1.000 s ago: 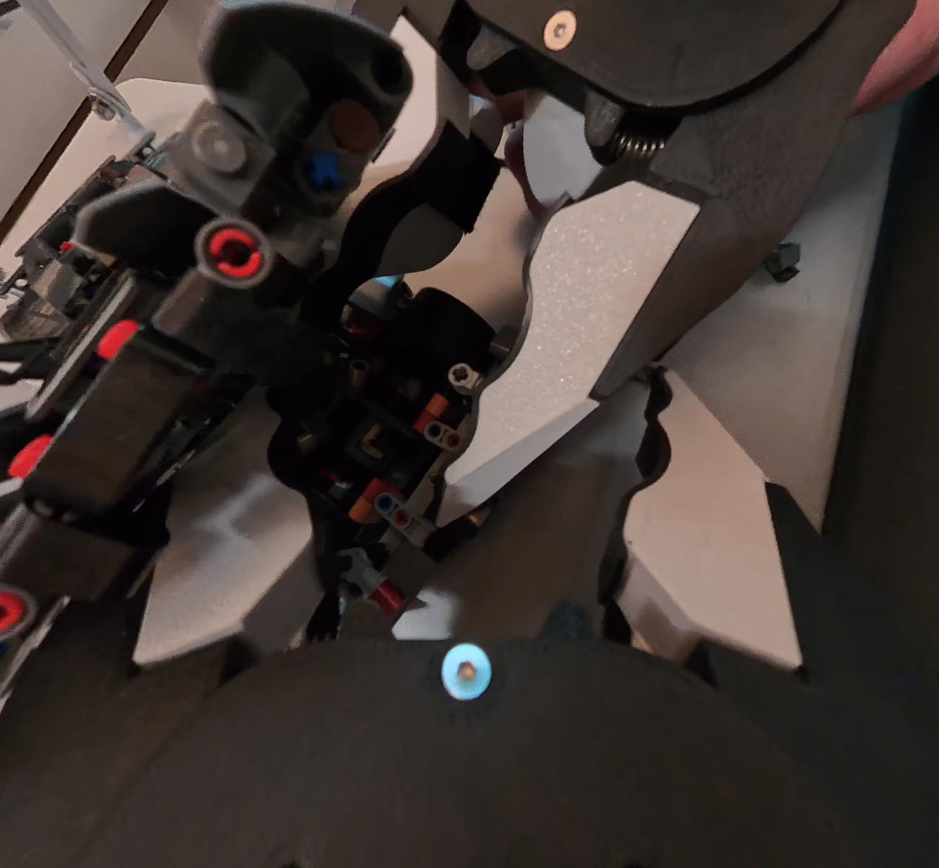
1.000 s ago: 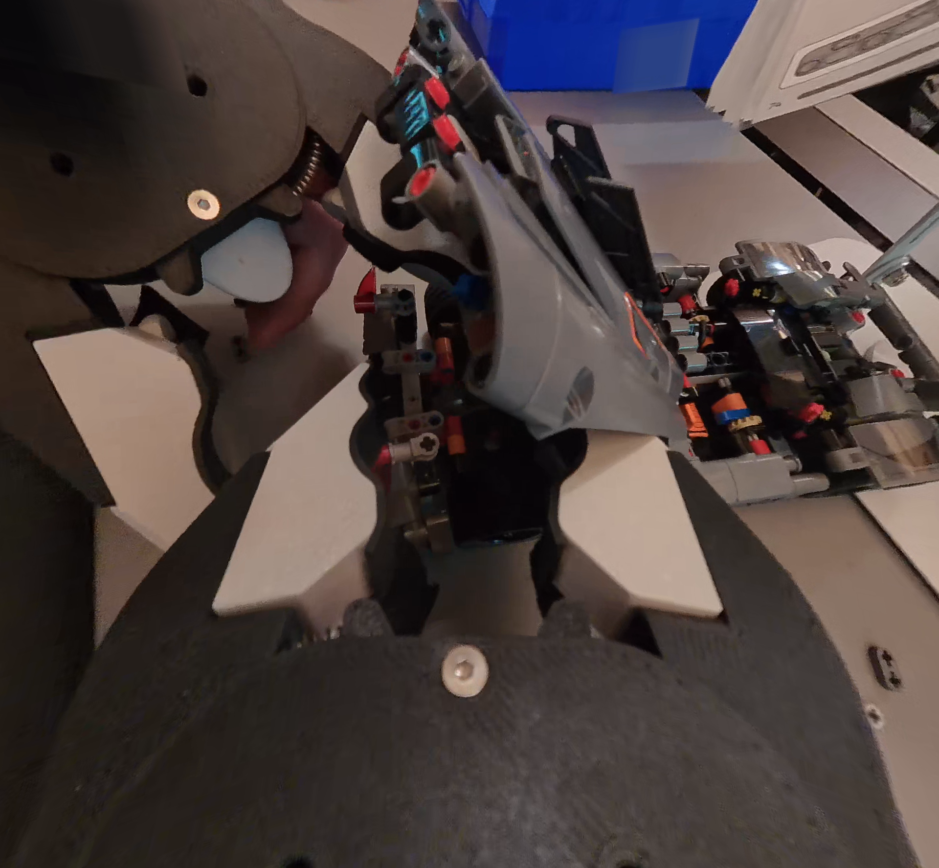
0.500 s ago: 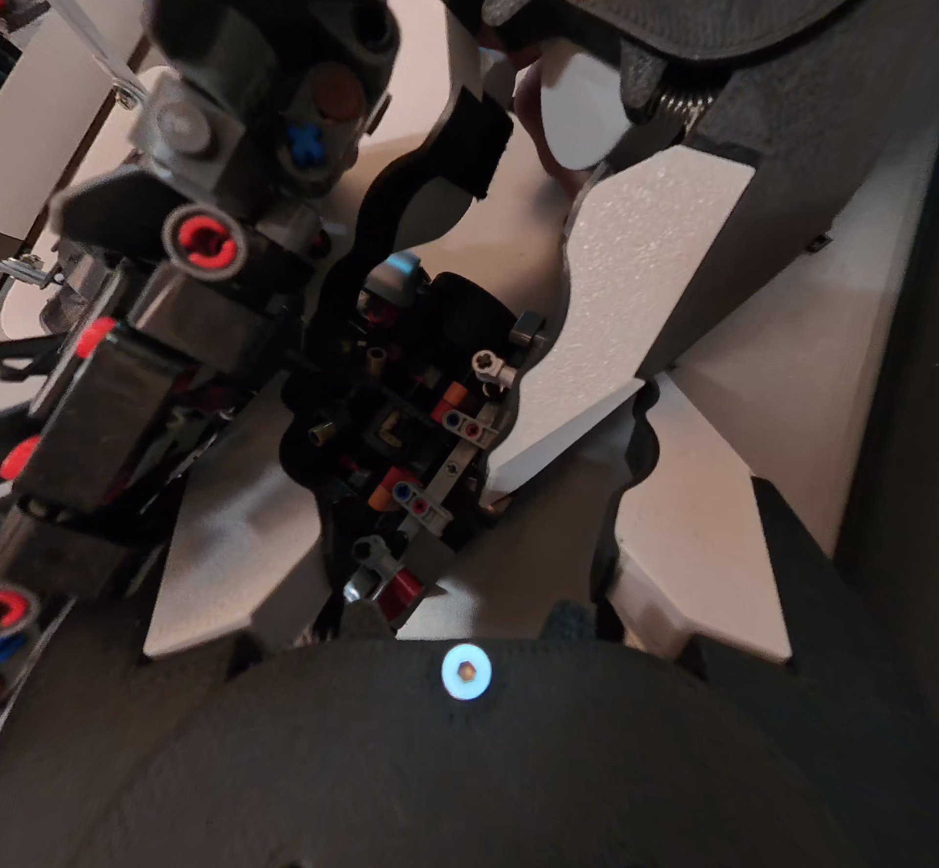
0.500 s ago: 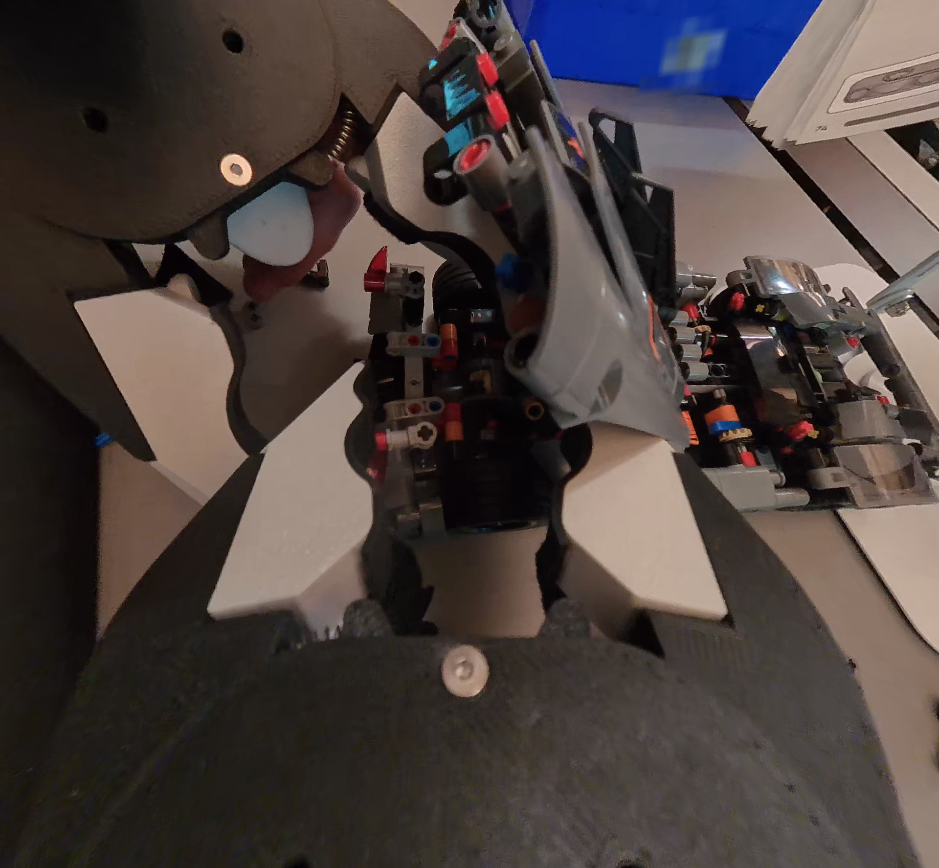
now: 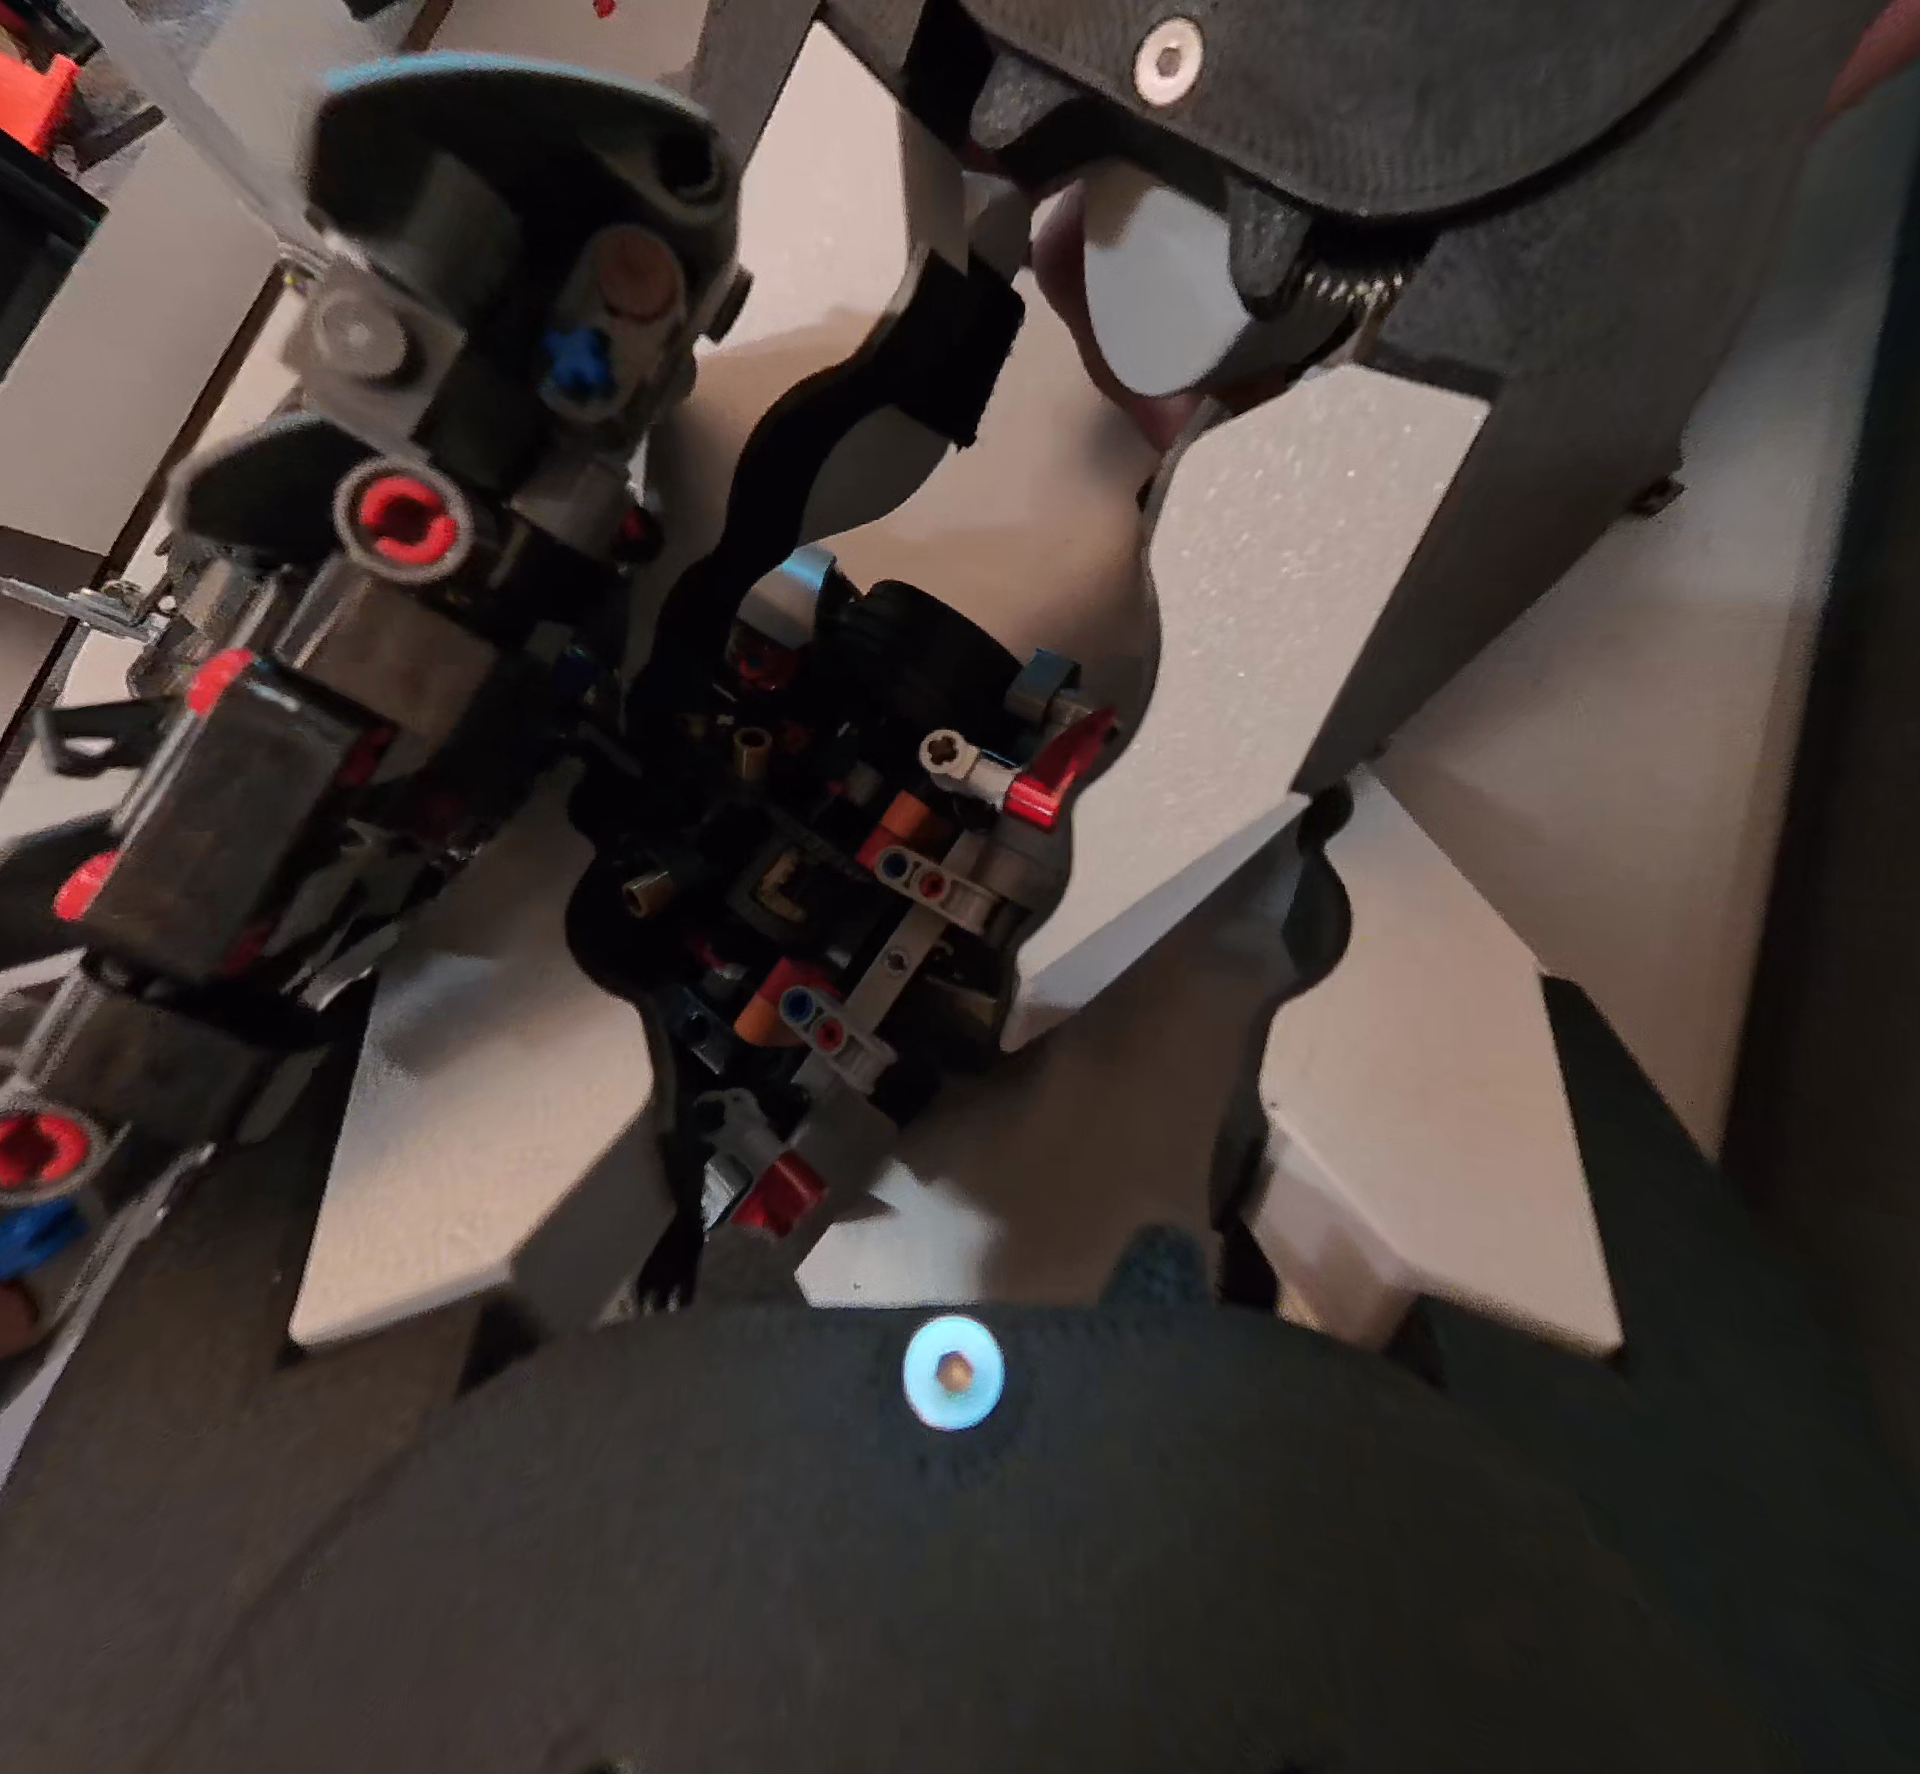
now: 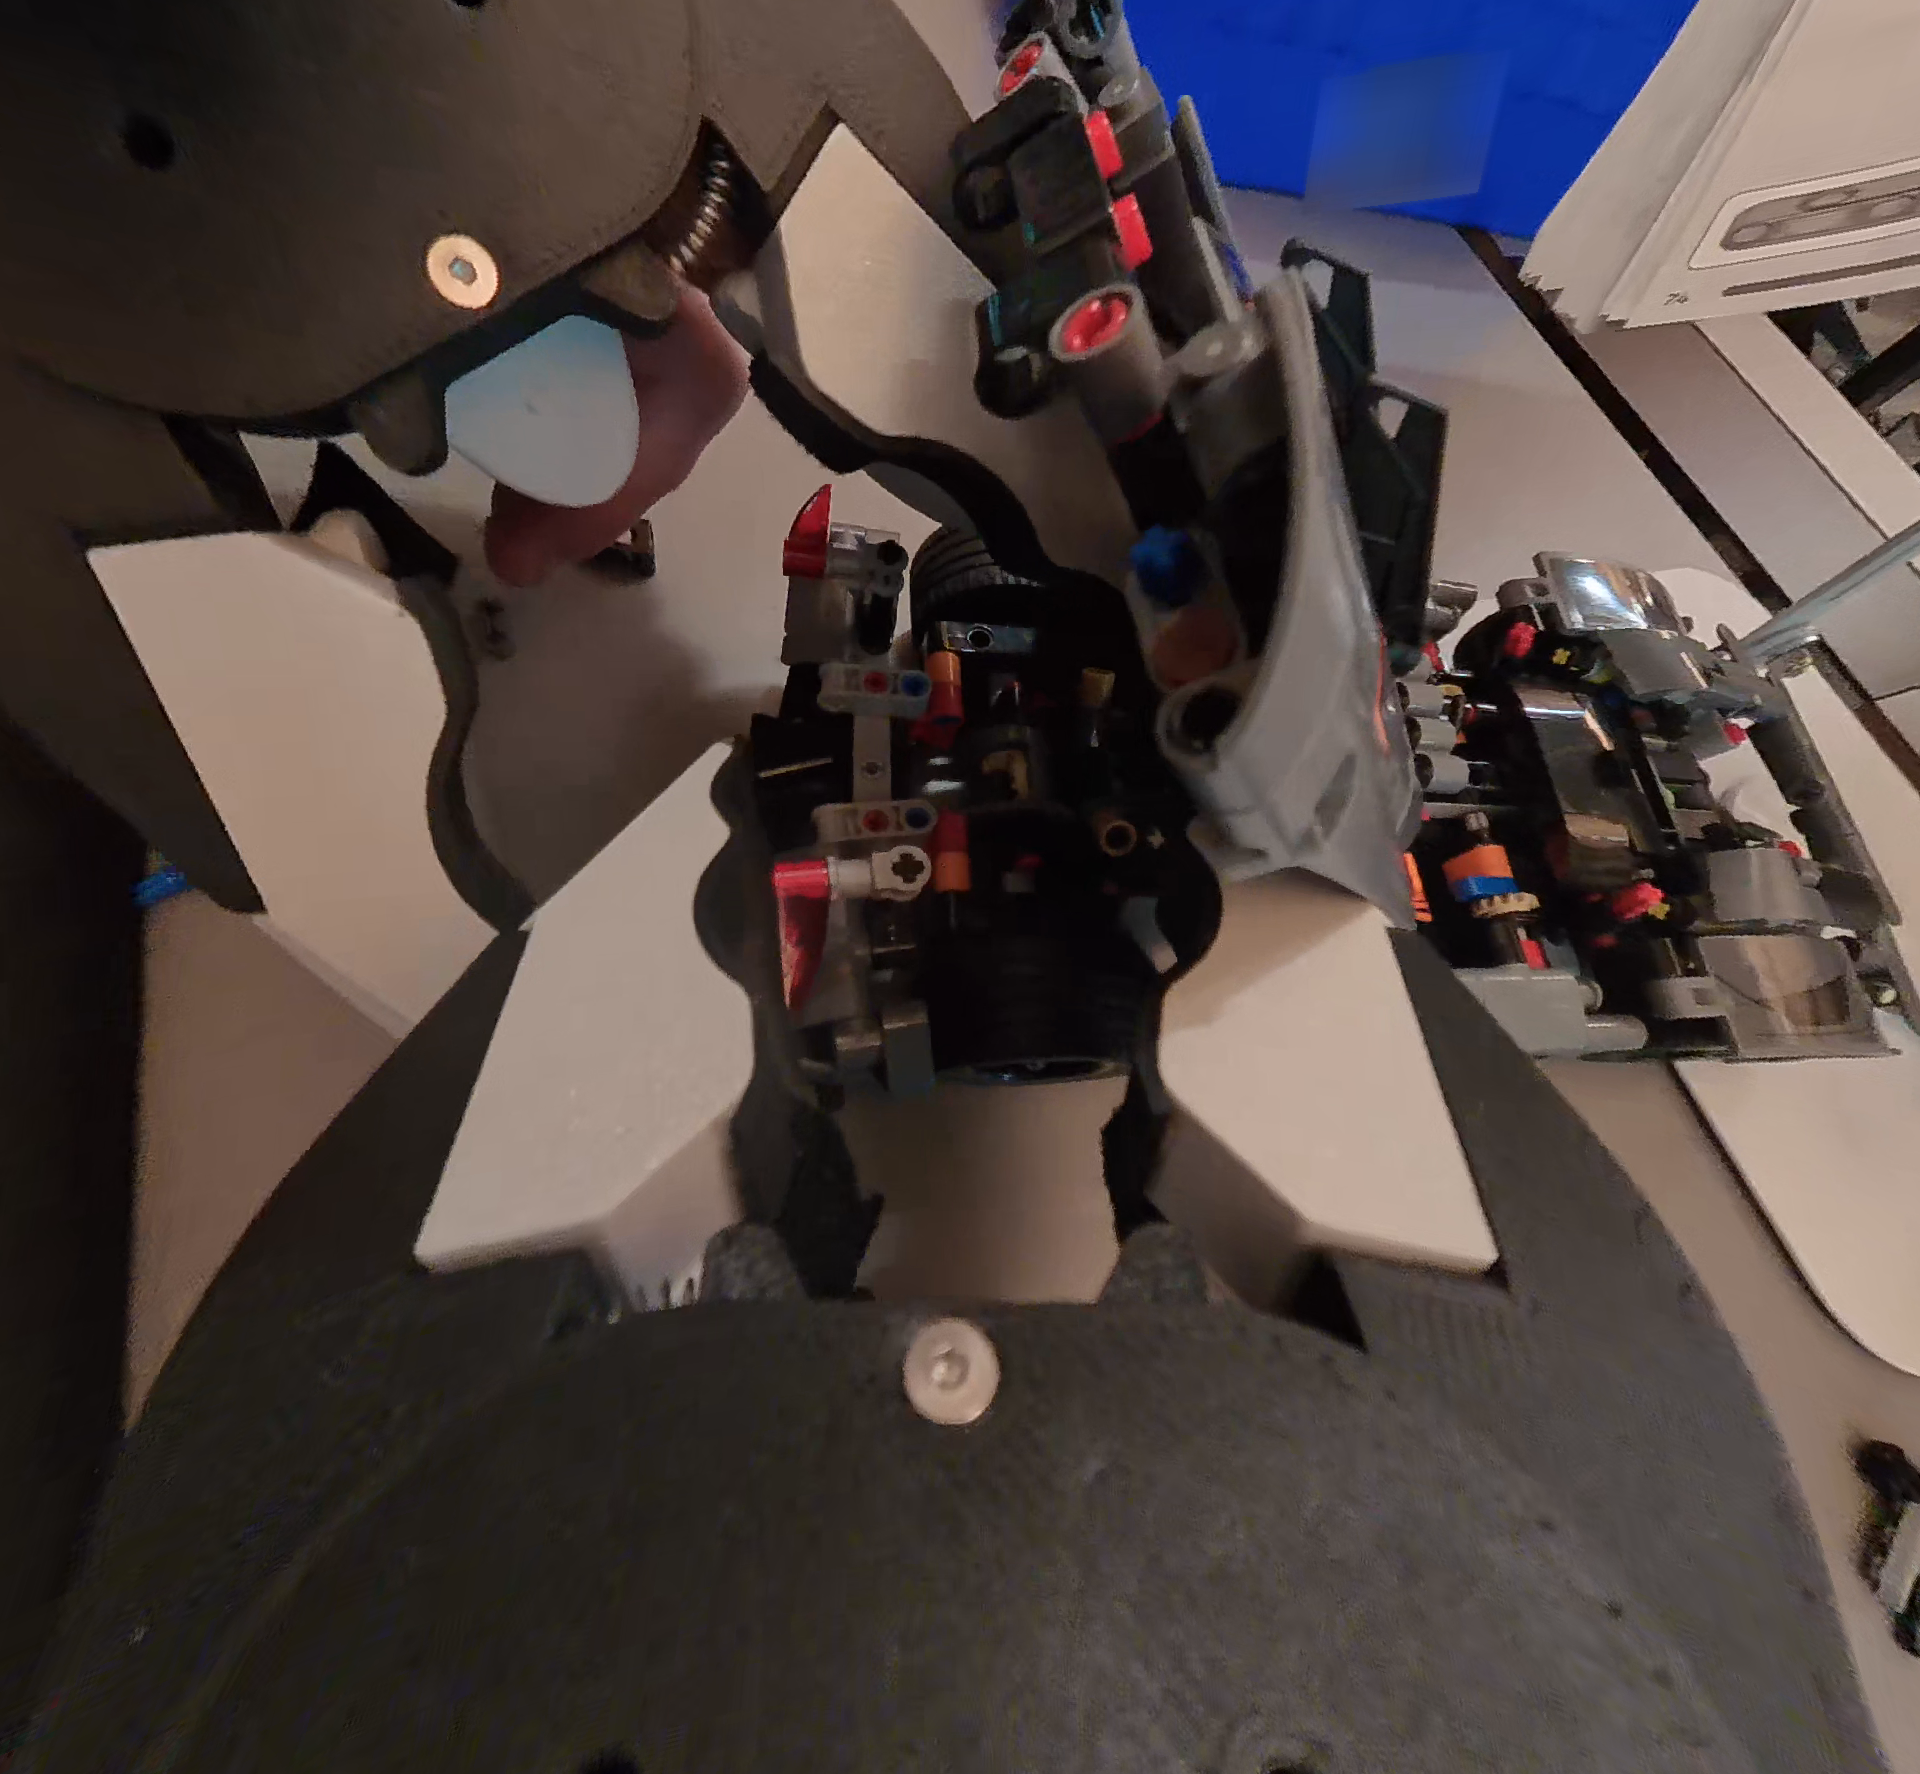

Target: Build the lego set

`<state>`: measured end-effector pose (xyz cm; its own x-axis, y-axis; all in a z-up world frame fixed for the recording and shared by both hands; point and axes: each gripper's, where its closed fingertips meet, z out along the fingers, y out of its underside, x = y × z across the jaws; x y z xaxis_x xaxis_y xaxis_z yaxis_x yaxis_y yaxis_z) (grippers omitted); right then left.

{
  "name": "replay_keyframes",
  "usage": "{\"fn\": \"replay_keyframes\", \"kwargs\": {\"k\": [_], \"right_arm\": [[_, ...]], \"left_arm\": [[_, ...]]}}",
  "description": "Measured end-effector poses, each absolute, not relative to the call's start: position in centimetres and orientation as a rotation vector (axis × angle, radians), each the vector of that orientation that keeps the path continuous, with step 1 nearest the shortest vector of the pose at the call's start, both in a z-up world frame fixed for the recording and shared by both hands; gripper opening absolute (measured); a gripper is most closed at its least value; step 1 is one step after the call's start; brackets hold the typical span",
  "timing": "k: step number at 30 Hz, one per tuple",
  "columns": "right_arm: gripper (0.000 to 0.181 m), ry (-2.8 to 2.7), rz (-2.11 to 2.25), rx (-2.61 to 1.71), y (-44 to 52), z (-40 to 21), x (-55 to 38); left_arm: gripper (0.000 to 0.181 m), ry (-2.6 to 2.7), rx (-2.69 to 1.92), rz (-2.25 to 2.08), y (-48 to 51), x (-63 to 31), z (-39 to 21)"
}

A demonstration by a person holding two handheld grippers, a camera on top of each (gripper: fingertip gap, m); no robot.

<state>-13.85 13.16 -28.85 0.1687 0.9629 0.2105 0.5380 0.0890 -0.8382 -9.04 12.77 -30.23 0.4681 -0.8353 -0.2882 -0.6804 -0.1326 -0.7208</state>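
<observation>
the right gripper grips the lego model from below, its two white pads pressed against the black wheel end and the grey side beams, fingers pointing up and away across the table. the left gripper comes in from the opposite side, tilted, its near pad against the model's dark underside while the far pad stands clear of it; whether it actually clamps the model cannot be told. in the right wrist view that left gripper sits up and to the left of the right gripper's fingers, with a fingertip of the person showing beneath its pale trigger. a grey curved panel and a black arm with red pins rise from the model, just right of and beyond the right gripper's fingers. farther right a second lego assembly lies flat on the pale table. beyond, past the fingertips, stand a blue bin and, to its right, a white booklet. a small dark piece lies on the table low at the right edge.
</observation>
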Motion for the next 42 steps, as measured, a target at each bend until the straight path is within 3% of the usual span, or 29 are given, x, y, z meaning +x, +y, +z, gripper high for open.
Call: {"fn": "replay_keyframes", "kwargs": {"k": [3,18,20,26,30,36,42], "right_arm": [[0.076,-1.493,0.599,-1.557,13.1,-28.9,-13.9],[0.067,-1.577,0.566,-1.515,12.4,-29.3,-13.7],[0.057,-1.597,0.576,-1.517,12.1,-29.5,-13.7],[0.056,-1.599,0.556,-1.497,12.0,-29.2,-13.7],[0.065,-1.6,0.551,-1.505,11.9,-29.4,-13.3],[0.064,-1.59,0.586,-1.53,11.9,-29.3,-13.1],[0.063,-1.603,0.592,-1.54,11.7,-29.6,-12.9]], "left_arm": [[0.128,1.286,-1.859,-0.233,12.6,-9.1,-30.4],[0.103,1.352,-1.848,-0.075,12.2,-10.5,-30.9],[0.097,1.397,-1.873,-0.092,11.6,-10.5,-31.6],[0.097,1.396,-1.87,-0.071,11.6,-10.6,-31.3],[0.11,1.346,-1.832,-0.043,12.3,-10.8,-30.5],[0.12,1.394,-1.818,-0.012,12.4,-10.2,-31.1],[0.105,1.416,-1.833,0.025,12.3,-10.5,-31.4]]}}
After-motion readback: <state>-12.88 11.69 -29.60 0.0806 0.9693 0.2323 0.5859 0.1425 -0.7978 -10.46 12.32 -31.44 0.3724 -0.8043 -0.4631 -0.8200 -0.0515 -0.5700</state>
